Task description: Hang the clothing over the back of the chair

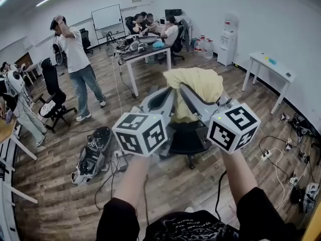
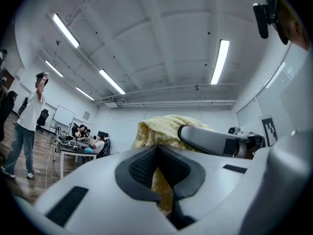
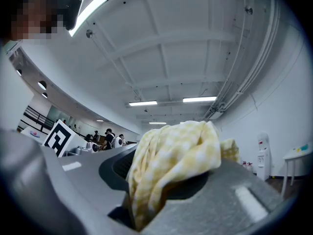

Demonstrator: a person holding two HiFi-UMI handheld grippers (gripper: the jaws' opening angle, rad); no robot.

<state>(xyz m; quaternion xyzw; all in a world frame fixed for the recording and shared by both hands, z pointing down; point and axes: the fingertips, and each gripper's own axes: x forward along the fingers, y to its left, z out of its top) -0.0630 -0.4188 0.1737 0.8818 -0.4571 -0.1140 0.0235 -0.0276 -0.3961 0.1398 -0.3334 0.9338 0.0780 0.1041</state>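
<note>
The left claw [image 2: 157,156] and right claw [image 3: 146,176] both pinch the clothing [image 1: 196,86]; hold it high, then drape it over the chair [image 1: 188,138] at six o'clock.

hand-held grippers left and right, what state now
Left hand-held gripper: shut on the yellow cloth.
Right hand-held gripper: shut on the same cloth.

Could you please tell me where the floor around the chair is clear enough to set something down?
Bare floor lies between the chair and the white table, and beyond the chair toward the desk. The bag and cables crowd the floor left of the chair; more cables litter the far right.
</note>
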